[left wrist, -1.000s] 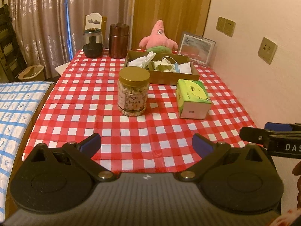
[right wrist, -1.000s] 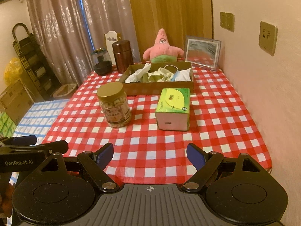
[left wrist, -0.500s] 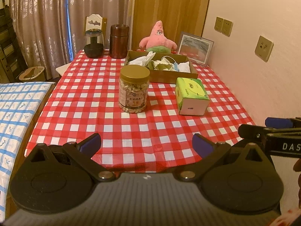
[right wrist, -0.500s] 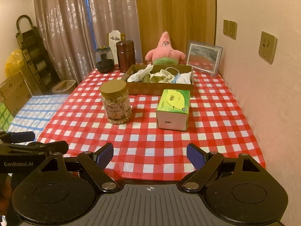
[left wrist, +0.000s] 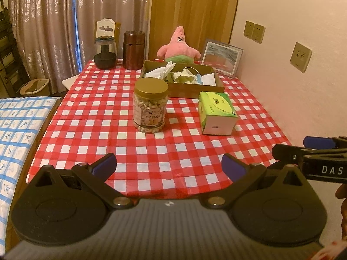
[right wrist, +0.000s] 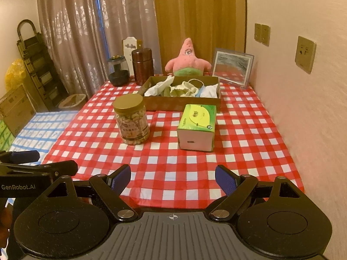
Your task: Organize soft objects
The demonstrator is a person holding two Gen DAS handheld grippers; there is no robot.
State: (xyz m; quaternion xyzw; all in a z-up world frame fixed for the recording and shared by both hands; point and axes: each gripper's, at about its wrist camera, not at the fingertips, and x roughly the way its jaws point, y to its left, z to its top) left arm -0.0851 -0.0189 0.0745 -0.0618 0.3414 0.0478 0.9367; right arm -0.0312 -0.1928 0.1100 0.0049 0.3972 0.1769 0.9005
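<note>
A brown cardboard box (left wrist: 193, 90) (right wrist: 184, 105) at the far side of the red checked table holds white and cream cloths and a blue face mask (left wrist: 198, 78). A pink star plush (left wrist: 179, 47) (right wrist: 188, 59) sits behind the box. A green tissue pack (left wrist: 216, 112) (right wrist: 198, 126) lies in front of it. My left gripper (left wrist: 169, 165) is open and empty at the table's near edge. My right gripper (right wrist: 173, 179) is open and empty beside it, also at the near edge.
A gold-lidded jar of nuts (left wrist: 150, 106) (right wrist: 131, 119) stands mid-table. A brown canister (left wrist: 134, 49), a glass grinder (left wrist: 105, 53) and a picture frame (left wrist: 221, 57) stand at the back. A wall is on the right; a blue checked surface (left wrist: 19, 125) lies left.
Both grippers have drawn back and risen a little from the table, so the objects look smaller and farther. The jaws stay open.
</note>
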